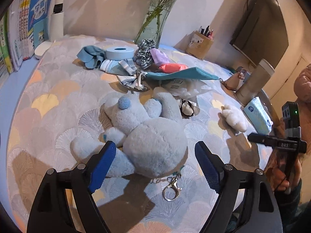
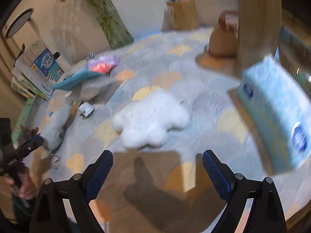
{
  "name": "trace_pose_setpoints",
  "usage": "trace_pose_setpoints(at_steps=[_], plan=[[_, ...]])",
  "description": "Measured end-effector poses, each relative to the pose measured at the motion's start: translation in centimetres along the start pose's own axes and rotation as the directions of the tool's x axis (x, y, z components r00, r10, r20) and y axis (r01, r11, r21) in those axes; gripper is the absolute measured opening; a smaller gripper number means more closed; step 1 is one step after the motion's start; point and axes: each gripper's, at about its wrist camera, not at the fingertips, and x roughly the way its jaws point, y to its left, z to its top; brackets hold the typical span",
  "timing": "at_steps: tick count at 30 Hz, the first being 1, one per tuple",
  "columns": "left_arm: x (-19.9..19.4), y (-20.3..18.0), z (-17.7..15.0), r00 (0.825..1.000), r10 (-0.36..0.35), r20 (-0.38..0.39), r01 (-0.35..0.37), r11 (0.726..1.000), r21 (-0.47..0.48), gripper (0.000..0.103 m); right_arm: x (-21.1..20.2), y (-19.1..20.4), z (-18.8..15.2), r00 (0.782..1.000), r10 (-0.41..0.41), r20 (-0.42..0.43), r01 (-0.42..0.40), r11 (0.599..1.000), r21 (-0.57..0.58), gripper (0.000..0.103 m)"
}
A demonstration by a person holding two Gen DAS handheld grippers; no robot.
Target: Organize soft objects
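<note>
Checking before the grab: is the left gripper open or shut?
Open. The left gripper has its blue pads spread wide on either side of the blue plush toy, not clamping it.

We see a table under a fan-patterned cloth (image 1: pixel 58 101). On it lie a blue plush (image 1: pixel 151 136), a white plush (image 2: pixel 153 118), a tissue pack (image 2: pixel 276 114), a tape roll (image 1: pixel 120 52), a vase (image 1: pixel 153 27), and a pen holder (image 1: pixel 200 44).

Plush toy (image 1: pixel 147 136) on tablecloth (image 1: pixel 58 116), cloud plush (image 1: pixel 234 117) right, pouch (image 1: pixel 180 74) behind
</note>
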Motion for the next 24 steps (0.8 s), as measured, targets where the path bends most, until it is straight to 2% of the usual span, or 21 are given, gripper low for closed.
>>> trace_pose_setpoints(at_steps=[1, 2, 5, 6, 8, 11, 15, 18, 22, 23, 24], plan=[[0.2, -0.1, 0.1, 1.0, 0.001, -0.001, -0.001, 1.0, -0.001, 0.082, 0.8, 0.6, -0.1, 0.999, 0.013, -0.034, -0.012, 1.0, 0.012, 0.093], [0.5, -0.4, 0.2, 1.0, 0.0, -0.003, 0.0, 1.0, 0.002, 0.082, 1.7, 1.4, 0.0, 0.998, -0.016, -0.056, 0.016, 1.0, 0.005, 0.093], [1.3, -1.1, 0.4, 1.0, 0.022, -0.009, -0.022, 0.999, 0.037, 0.084, 2.8, 3.0, 0.8, 0.993, -0.11, -0.052, 0.108, 0.993, -0.039, 0.094], [1.5, -1.4, 0.5, 0.999, 0.032, -0.012, -0.031, 0.998, 0.047, 0.086, 3.2, 3.1, 1.4, 0.992, -0.113, -0.061, 0.112, 0.993, -0.022, 0.095], [2.0, -1.8, 0.6, 0.999, 0.049, -0.013, -0.048, 0.997, 0.059, 0.089, 3.5, 2.5, 2.5, 0.996, -0.066, -0.062, 0.069, 0.996, 0.057, 0.098], [2.6, -2.2, 0.6, 0.997, 0.075, -0.011, -0.074, 0.995, 0.068, 0.093, 4.0, 1.5, 4.3, 0.999, 0.007, -0.034, 0.0, 0.984, 0.178, 0.099], [3.0, -2.7, 0.3, 0.995, 0.098, 0.004, -0.098, 0.991, 0.096, 0.098, 4.5, 1.5, 5.1, 1.0, -0.026, 0.016, 0.022, 0.973, 0.23, 0.099], [3.2, -2.6, 0.1, 0.994, 0.111, 0.015, -0.112, 0.989, 0.101, 0.098, 4.6, 2.5, 4.5, 0.995, -0.086, 0.059, 0.073, 0.979, 0.19, 0.099], [3.1, -2.4, 0.1, 0.994, 0.105, 0.032, -0.107, 0.99, 0.088, 0.097, 4.2, 3.1, 3.2, 0.986, -0.125, 0.107, 0.106, 0.981, 0.162, 0.098], [3.1, -2.5, 0.1, 0.993, 0.109, 0.033, -0.112, 0.99, 0.089, 0.097, 4.0, 3.0, 2.8, 0.984, -0.13, 0.122, 0.108, 0.979, 0.171, 0.097], [3.2, -2.6, 0.1, 0.992, 0.12, 0.037, -0.123, 0.988, 0.093, 0.092, 3.7, 2.8, 2.5, 0.98, -0.146, 0.135, 0.12, 0.976, 0.179, 0.091]])
